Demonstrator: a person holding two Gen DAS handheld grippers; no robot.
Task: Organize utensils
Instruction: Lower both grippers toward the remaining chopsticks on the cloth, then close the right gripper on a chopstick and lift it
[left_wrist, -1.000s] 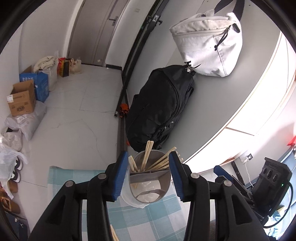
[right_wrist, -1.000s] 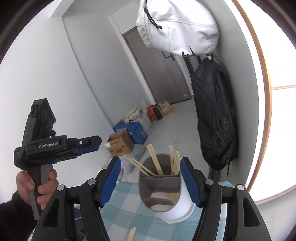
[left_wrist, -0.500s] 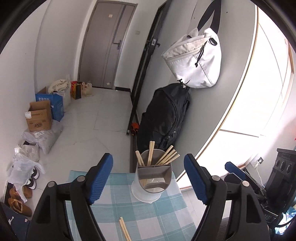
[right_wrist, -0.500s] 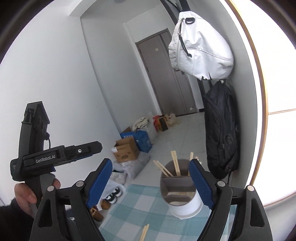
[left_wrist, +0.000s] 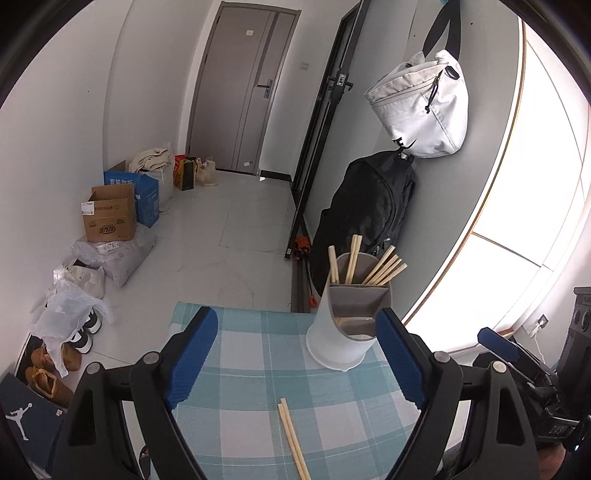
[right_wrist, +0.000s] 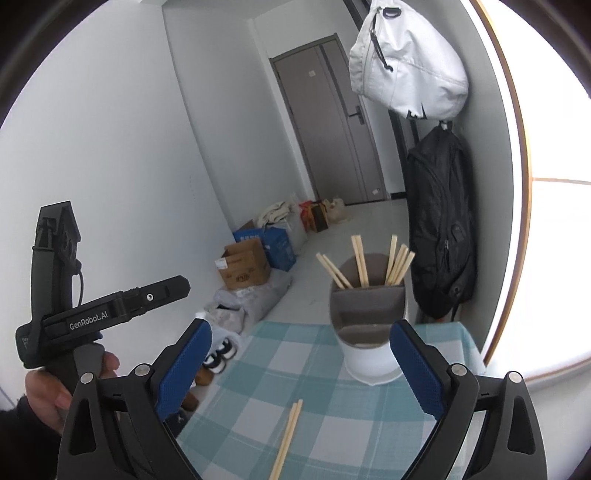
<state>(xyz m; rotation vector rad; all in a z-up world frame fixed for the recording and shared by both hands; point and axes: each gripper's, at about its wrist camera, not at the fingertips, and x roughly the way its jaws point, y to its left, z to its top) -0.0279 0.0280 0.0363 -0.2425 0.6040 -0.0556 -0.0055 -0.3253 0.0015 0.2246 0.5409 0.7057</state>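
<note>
Pale wooden chopsticks, one pair, lying flat on the teal-and-white checked tablecloth, near side of the white cylindrical utensil holder with grey dividers, clear of it. More chopsticks standing tilted in holder's rear compartments. Holder sitting upright near cloth's far right corner. Left gripper with blue pads: jaws opening, nothing gripped, loose pair lying on the cloth in the gap between the fingers. Right gripper: jaws also opening, wide, empty, holder seen just inside right pad. Person's hand holding left gripper's handle, visible in right wrist view.
</note>
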